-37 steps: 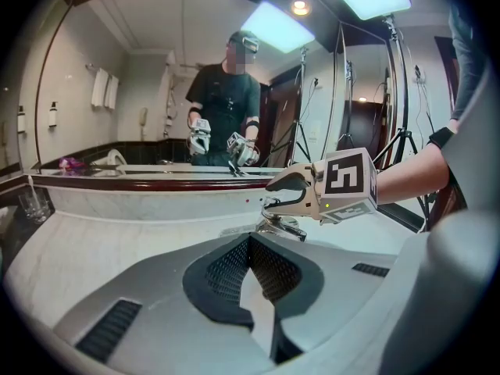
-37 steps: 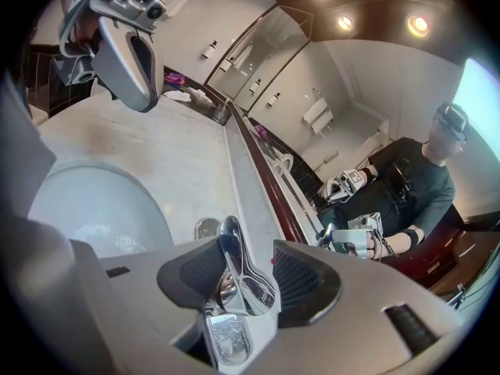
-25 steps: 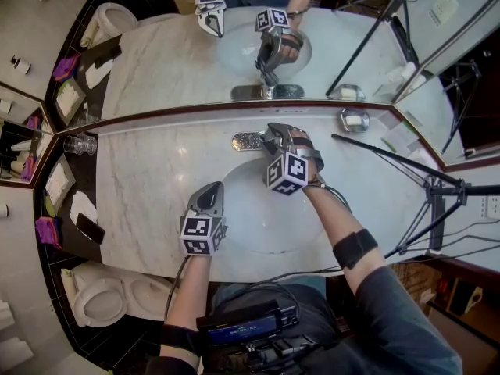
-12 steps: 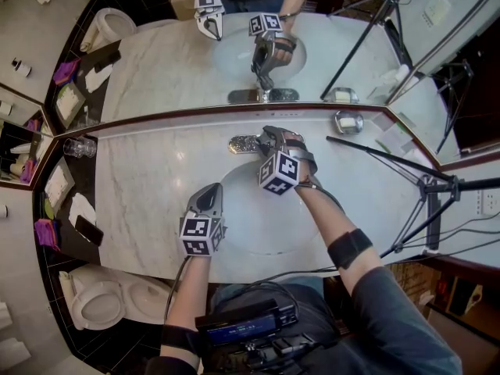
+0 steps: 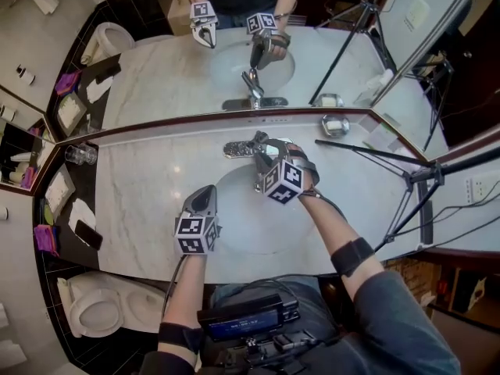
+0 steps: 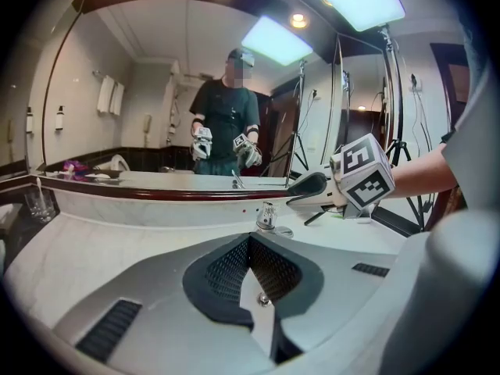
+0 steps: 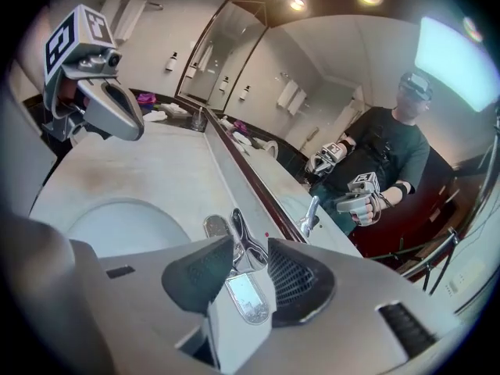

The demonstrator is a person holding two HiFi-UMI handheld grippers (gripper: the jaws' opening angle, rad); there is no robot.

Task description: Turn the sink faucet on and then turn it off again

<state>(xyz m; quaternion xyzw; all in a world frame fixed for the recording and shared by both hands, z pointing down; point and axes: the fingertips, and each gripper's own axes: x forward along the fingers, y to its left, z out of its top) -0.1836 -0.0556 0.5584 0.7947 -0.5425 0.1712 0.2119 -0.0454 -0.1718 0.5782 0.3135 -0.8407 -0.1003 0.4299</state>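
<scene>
- The counter (image 5: 141, 201) has open marble left of the basin (image 5: 242, 221). The mirror shuts off the back edge, and a tripod leg (image 5: 367, 151) crosses the right end.
- I count one faucet (image 5: 238, 147) at mid back edge and one glass (image 5: 78, 155) at the back left corner. One soap dish (image 5: 326, 123) at back right holds one bar (image 5: 337, 125).
- My right gripper (image 7: 250, 248) has just been closing its jaws and clamps the faucet lever (image 7: 248, 291).
- My left gripper (image 5: 205, 195) is clenched on nothing by the basin's left rim.

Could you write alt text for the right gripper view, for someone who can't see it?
The right gripper, whose jaws have just been closing, grips the chrome faucet handle beside a white sink basin. The left gripper hovers at upper left.
</scene>
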